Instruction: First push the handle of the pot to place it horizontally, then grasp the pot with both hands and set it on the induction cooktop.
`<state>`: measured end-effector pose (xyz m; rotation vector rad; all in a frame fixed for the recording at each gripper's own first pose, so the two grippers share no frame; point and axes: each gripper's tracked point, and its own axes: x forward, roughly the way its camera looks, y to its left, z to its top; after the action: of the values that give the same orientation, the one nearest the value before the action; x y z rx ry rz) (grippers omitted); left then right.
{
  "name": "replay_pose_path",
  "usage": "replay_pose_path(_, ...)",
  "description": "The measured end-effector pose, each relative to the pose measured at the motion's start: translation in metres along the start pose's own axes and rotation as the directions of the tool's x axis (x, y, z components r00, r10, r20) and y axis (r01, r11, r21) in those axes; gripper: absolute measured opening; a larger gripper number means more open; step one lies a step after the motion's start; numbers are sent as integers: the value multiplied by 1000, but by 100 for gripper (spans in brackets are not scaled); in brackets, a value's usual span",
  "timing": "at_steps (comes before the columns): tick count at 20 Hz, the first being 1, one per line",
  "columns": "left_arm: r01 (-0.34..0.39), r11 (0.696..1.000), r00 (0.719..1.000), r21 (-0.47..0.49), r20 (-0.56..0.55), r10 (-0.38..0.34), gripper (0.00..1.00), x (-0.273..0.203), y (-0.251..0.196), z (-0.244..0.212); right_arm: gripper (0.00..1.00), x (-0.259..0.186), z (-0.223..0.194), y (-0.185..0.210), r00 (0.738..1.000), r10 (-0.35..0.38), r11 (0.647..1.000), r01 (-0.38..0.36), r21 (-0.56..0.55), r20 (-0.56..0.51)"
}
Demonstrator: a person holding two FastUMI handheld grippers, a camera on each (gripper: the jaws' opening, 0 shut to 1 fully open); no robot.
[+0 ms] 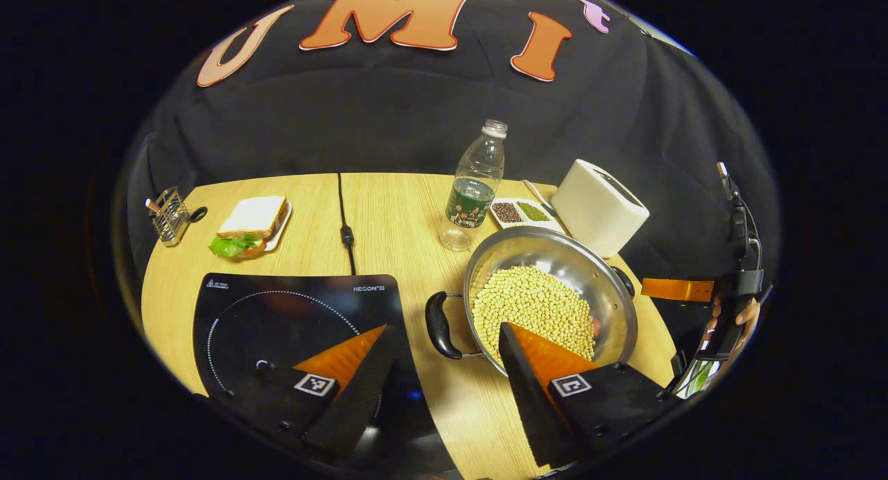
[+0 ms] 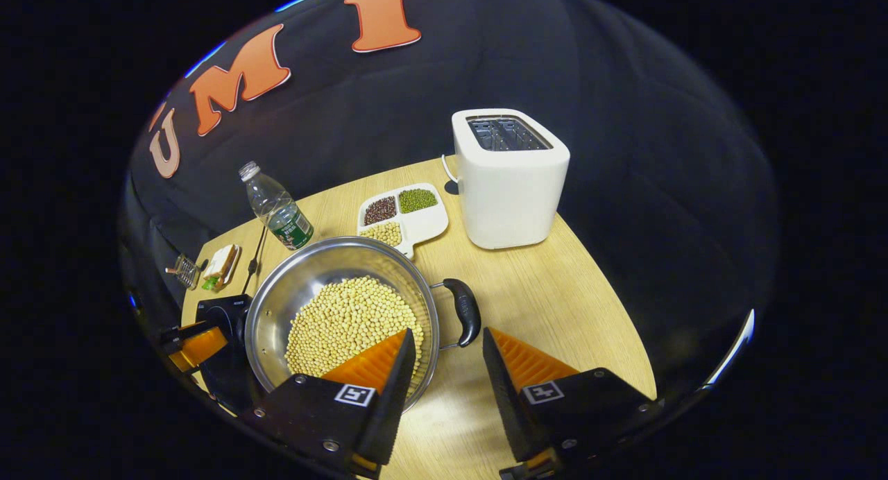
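A steel pot (image 1: 555, 252) holding soybeans (image 1: 534, 303) stands on the wooden table, right of the black induction cooktop (image 1: 277, 306). Its black left handle (image 1: 441, 325) shows in the gap of my open left gripper (image 1: 442, 327), with space on both sides. In the right gripper view the pot (image 2: 312, 272) has its other black handle (image 2: 466, 312) just ahead of my open right gripper (image 2: 447, 333), close to the right fingertip (image 2: 489, 338). An orange finger of the right gripper (image 1: 676, 289) shows beyond the pot, held by a hand.
Behind the pot stand a water bottle (image 1: 477, 185), a divided dish of beans (image 1: 522, 213) and a white toaster (image 1: 600, 206). A sandwich on a plate (image 1: 253, 223) and a wire rack (image 1: 168, 215) sit at the far left. A black cable (image 1: 345, 223) runs to the cooktop.
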<state>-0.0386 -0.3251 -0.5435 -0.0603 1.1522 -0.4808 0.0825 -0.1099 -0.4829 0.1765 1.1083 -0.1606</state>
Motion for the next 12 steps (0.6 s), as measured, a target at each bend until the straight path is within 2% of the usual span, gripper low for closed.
replay_pose_path(1, -3, 1000, 1000, -3, -15, 3, 98, 9, -2, -2, 69, 2, 0, -1, 1000, 1, 1000, -1, -2, -5)
replay_pose_path(5, -16, 1000, 998, 0, -56, 16, 96, 38, -5, -9, 77, 11, -1, -6, 1000, -11, 1000, 10, -19, -10)
replay_pose_path(8, -21, 1000, 998, 4, -59, 21, 99, 53, -7, -12, 78, 22, -1, -10, 999, -31, 998, 30, -48, -13)
replay_pose_path(10, -34, 999, 998, -3, -61, 34, 96, 61, -7, -11, 78, 26, -3, -13, 999, -39, 997, 37, -62, -21)
replay_pose_path(11, -40, 999, 997, -4, -60, 39, 97, 65, -8, -13, 74, 28, -5, -12, 999, -37, 997, 35, -63, -27)
replay_pose_path(12, -41, 999, 998, 0, -52, 41, 98, 67, -9, -11, 80, 30, -5, -12, 999, -38, 997, 36, -67, -30)
